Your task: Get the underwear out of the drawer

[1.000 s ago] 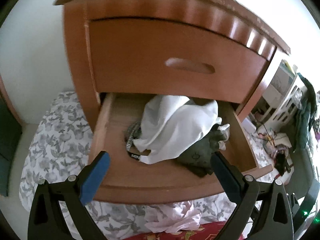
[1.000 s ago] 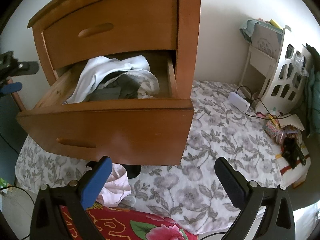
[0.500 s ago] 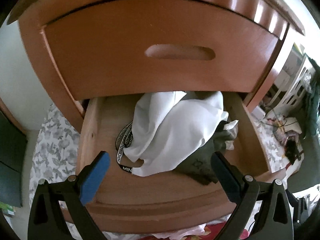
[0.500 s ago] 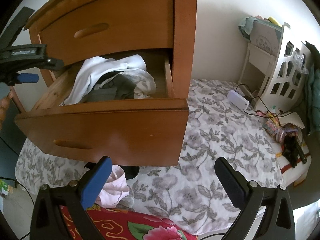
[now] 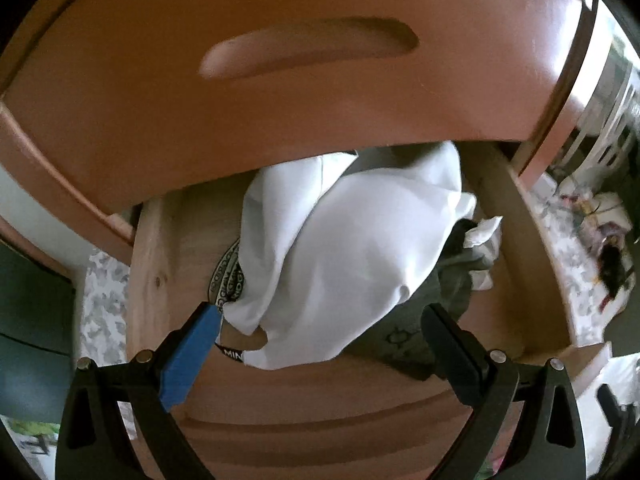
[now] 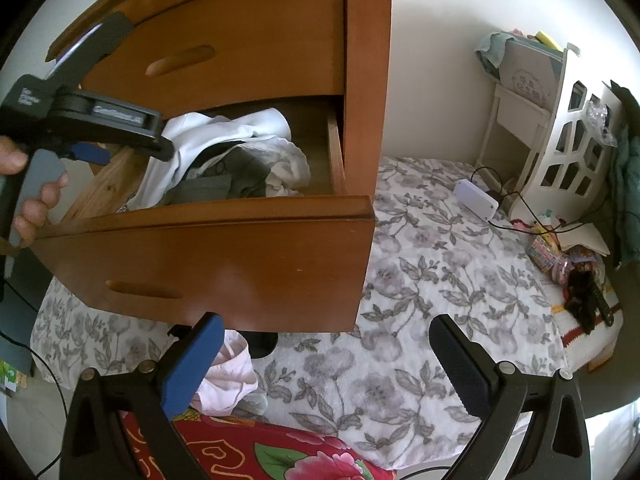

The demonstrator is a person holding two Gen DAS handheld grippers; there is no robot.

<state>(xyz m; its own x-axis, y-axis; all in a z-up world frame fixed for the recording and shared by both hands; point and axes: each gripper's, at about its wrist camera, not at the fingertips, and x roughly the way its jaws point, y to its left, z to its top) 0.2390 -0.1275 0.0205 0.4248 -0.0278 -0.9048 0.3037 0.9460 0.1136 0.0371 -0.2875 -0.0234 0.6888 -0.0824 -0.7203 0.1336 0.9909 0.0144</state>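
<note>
Open lower drawer [image 5: 360, 384] of the reddish-brown wooden nightstand [image 6: 368, 80], pulled well out. Inside: a heap of clothes, topped by a crumpled white cloth garment [image 5: 340, 264]. Under its left edge, a black-and-white lettered elastic waistband [image 5: 226, 280], likely the underwear; beside it on the right, a grey-green crumpled garment [image 5: 452, 280].

Left gripper [image 5: 320, 320], black frame with one blue finger pad and one black, hangs over the drawer front, jaws spread wide, holding nothing. Blue pad's tip sits just beside the waistband and the white cloth's lower edge; contact cannot be told. Black finger lies over the grey-green garment's edge.

Left wrist view: looks down into the drawer, shows the waistband and bare wooden drawer floor on the left. The closed upper drawer front [image 5: 304, 80] with its carved handle slot fills the top and overhangs the back of the heap.

Right wrist view: shows the left gripper from outside [image 6: 132, 136], a hand [image 6: 28, 192] around its grey handle, fingers reaching in over the drawer's left side. The waistband is hidden there behind the drawer front.

Right gripper [image 6: 324, 352] hangs low in front of the nightstand, well apart from the drawer's contents, jaws wide, empty.

Around: grey floral bedspread [image 6: 440, 280], pale pink cloth [image 6: 228, 376] under the drawer, red flowered fabric [image 6: 260, 452], white shelf unit [image 6: 560, 128], white box with cable [image 6: 476, 196].
</note>
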